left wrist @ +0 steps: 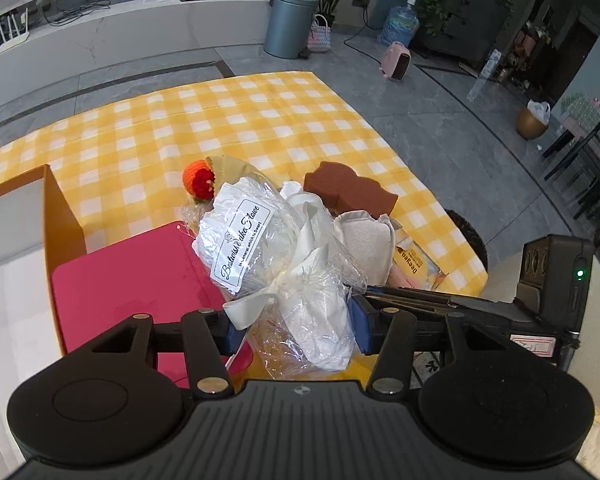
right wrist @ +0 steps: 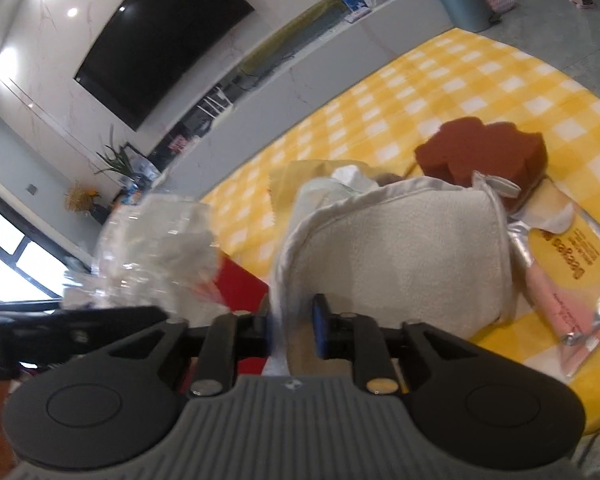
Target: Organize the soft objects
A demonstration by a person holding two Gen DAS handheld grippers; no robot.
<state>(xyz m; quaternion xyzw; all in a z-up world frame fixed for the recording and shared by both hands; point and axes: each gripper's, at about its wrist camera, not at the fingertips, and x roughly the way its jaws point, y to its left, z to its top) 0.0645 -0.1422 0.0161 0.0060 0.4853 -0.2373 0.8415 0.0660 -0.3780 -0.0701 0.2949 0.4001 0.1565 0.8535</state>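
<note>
Left wrist view: the left claw (left wrist: 296, 326) was clamped on the lower, tapered end of a cellophane-wrapped bouquet (left wrist: 284, 256), its blue pads (left wrist: 360, 326) pressing the wrap from both sides. The bouquet pointed toward 11 o'clock, where an orange-and-red crocheted flower (left wrist: 199, 179) emerged from the wrap; a white label and a cream ribbon (left wrist: 260, 304) lay across its middle. Beneath it, toward 9 o'clock, lay a red lid or board (left wrist: 132, 276) beside an orange-walled box (left wrist: 64, 216). At 1 o'clock a brown sponge (left wrist: 348, 190) rested on the yellow checked cloth covering the table (left wrist: 220, 120). Between sponge and bouquet sat a cream towel pouch (left wrist: 366, 240), with a yellow wipes packet (left wrist: 414, 266) just beside it at 3 o'clock.

Right wrist view: the right claw (right wrist: 294, 330) was closed on the satin-trimmed edge of the cream towel pouch (right wrist: 400, 252), only the thin hem lying between its pads. The brown sponge (right wrist: 484, 152) lay at 1 o'clock, touching the pouch, and the wipes packet (right wrist: 568, 264) at 3 o'clock. The bouquet (right wrist: 156, 256) appeared blurred at 10 o'clock.
</note>
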